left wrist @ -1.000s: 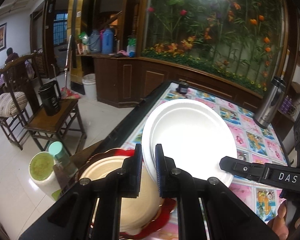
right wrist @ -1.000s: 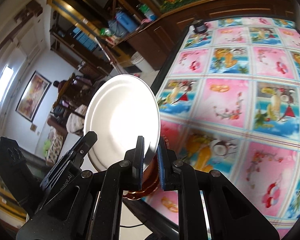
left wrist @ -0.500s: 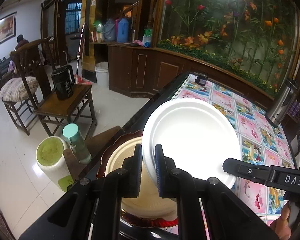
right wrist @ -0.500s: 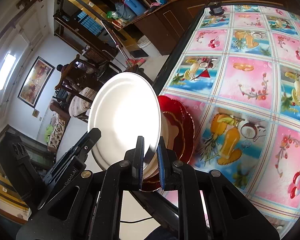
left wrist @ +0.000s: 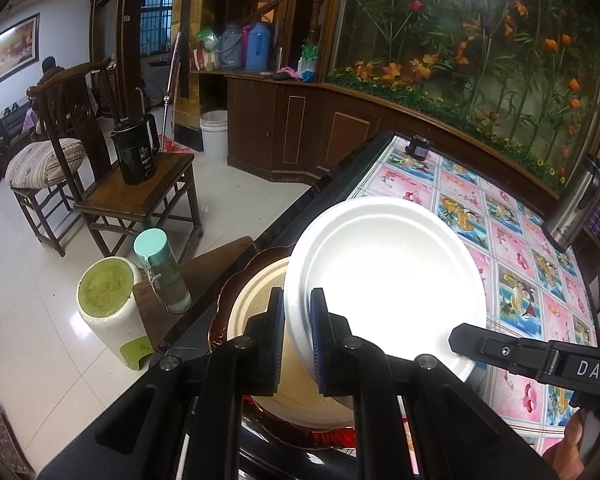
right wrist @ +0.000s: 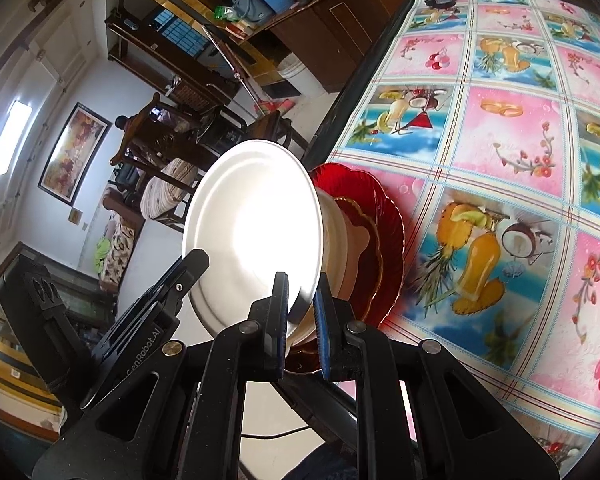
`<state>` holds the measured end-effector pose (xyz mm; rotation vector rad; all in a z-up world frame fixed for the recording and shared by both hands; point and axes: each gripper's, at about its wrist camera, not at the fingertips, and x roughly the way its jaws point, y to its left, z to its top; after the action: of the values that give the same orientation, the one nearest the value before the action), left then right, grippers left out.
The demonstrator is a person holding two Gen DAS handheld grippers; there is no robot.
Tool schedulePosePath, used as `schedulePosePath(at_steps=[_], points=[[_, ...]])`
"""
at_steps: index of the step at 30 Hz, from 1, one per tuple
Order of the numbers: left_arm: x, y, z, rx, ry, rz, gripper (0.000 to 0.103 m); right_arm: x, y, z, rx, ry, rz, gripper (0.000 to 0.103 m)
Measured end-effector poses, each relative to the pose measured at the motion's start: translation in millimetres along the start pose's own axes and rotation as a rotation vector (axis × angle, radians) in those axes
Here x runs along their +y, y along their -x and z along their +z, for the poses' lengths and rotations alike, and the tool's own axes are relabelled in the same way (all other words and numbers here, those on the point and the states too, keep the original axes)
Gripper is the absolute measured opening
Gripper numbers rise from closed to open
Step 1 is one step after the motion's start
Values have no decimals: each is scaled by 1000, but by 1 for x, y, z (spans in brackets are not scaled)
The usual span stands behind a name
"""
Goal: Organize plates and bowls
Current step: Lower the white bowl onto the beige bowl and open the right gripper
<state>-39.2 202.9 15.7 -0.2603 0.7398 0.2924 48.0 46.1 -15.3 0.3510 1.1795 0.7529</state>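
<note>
A white paper plate (left wrist: 384,280) is held tilted between both grippers. My left gripper (left wrist: 296,312) is shut on its near-left rim. My right gripper (right wrist: 302,304) is shut on the opposite rim of the white plate (right wrist: 252,236). Just below it, at the table's near-left edge, lies a stack: a cream plate (left wrist: 256,300) on a red scalloped glass plate (left wrist: 320,438). In the right wrist view the cream plate (right wrist: 340,248) and the red plate (right wrist: 384,236) show behind the white one. Whether the white plate touches the stack is hidden.
The table wears a pink and blue fruit-print cloth (right wrist: 500,152). A steel flask (left wrist: 580,200) stands at its right and a small dark jar (left wrist: 418,148) at its far end. Left of the table are a teal-capped bottle (left wrist: 162,272), a green-topped stool (left wrist: 108,300) and a wooden chair with a black kettle (left wrist: 134,152).
Both grippers have carried the white plate down and over the stack. The cream and red plates now show more fully beneath it. Both grips are unchanged.
</note>
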Motion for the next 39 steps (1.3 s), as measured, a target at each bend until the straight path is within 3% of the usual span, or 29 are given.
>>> schedulePosePath(at_steps=[39], points=[[14, -30, -7, 110, 22, 18, 13, -13, -39, 3, 79, -37, 14, 14]])
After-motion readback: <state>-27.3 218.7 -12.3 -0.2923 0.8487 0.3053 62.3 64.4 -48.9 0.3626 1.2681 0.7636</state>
